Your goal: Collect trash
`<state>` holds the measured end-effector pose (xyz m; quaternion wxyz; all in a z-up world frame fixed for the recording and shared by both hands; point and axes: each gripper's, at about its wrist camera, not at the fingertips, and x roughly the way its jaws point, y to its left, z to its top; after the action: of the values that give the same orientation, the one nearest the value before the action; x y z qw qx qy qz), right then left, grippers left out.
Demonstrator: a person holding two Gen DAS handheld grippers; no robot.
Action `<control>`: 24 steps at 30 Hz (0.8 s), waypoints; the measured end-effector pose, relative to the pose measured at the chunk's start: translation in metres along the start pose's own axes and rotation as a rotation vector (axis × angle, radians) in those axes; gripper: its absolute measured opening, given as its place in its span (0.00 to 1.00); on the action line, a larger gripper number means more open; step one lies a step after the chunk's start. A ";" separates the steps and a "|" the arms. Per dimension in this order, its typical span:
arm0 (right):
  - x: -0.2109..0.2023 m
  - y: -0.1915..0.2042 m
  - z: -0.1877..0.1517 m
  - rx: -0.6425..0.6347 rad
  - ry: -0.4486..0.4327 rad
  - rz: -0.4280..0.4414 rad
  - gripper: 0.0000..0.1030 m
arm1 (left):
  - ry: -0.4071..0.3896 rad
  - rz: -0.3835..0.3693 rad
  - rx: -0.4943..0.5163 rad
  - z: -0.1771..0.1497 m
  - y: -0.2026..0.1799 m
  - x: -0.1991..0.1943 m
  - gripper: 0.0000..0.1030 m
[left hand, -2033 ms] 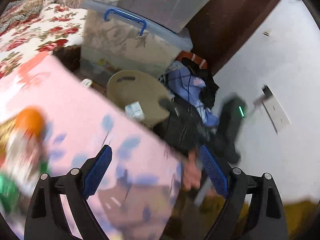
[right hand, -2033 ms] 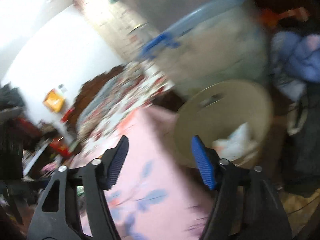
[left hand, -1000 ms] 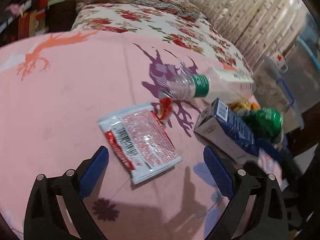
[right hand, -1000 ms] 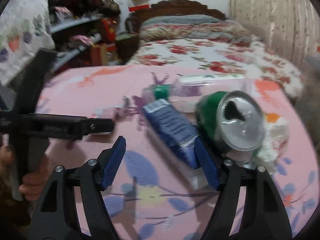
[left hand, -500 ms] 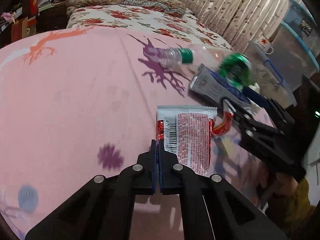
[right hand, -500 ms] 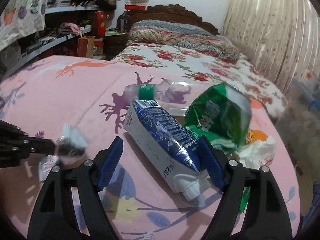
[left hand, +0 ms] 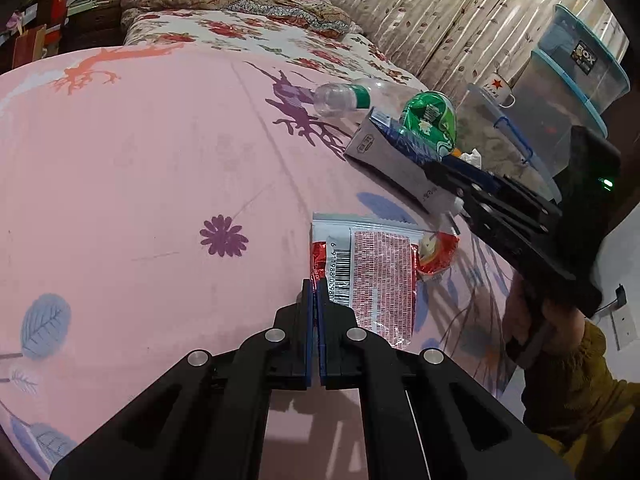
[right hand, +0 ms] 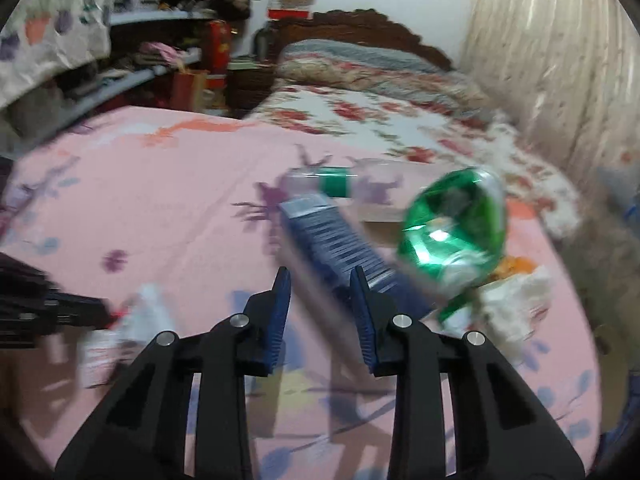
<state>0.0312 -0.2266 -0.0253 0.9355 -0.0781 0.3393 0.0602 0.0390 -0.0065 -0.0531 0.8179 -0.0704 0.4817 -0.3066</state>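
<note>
On the pink cloth [left hand: 140,160] lies a red and white snack wrapper [left hand: 372,272]. My left gripper [left hand: 315,292] is shut on its near left edge; the right wrist view shows the wrapper [right hand: 136,320] at that gripper [right hand: 52,312]. A blue drink carton [right hand: 332,240] runs between the fingers of my right gripper [right hand: 320,280], whose jaws are closing with the pads against the carton's sides. From the left wrist, the right gripper [left hand: 448,176] sits on the carton's [left hand: 384,152] near end. A crushed green can [right hand: 452,232] leans against the carton. A clear plastic bottle [right hand: 340,186] lies behind it.
Crumpled white tissue [right hand: 516,300] lies by the cloth's right edge. Stacked plastic storage boxes [left hand: 560,92] and a white mug [left hand: 496,88] stand beyond that edge. A bed with floral covers [left hand: 240,20] is behind. A person's hand [left hand: 532,320] holds the right gripper.
My left gripper, open a second ago, has shut on the wrapper's edge. The right jaws have narrowed from wide open around the carton, and the green can has tipped.
</note>
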 end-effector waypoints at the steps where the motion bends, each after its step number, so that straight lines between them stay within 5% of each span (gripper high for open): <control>1: -0.004 0.004 -0.002 -0.007 -0.008 0.010 0.33 | 0.000 0.000 0.001 -0.001 0.001 0.000 0.02; 7: -0.017 0.009 -0.006 0.017 -0.041 0.017 0.38 | -0.001 -0.013 -0.012 0.001 0.004 0.000 0.02; 9: -0.021 0.007 -0.010 0.038 -0.057 0.013 0.58 | -0.001 -0.015 -0.013 0.001 0.004 0.000 0.02; 24: -0.018 -0.011 -0.018 0.142 -0.026 0.050 0.58 | -0.002 -0.015 -0.014 0.002 0.006 0.000 0.02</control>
<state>0.0077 -0.2414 -0.0259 0.9412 -0.0022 0.3324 0.0601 0.0427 -0.0019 -0.0545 0.8155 -0.0798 0.4826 -0.3093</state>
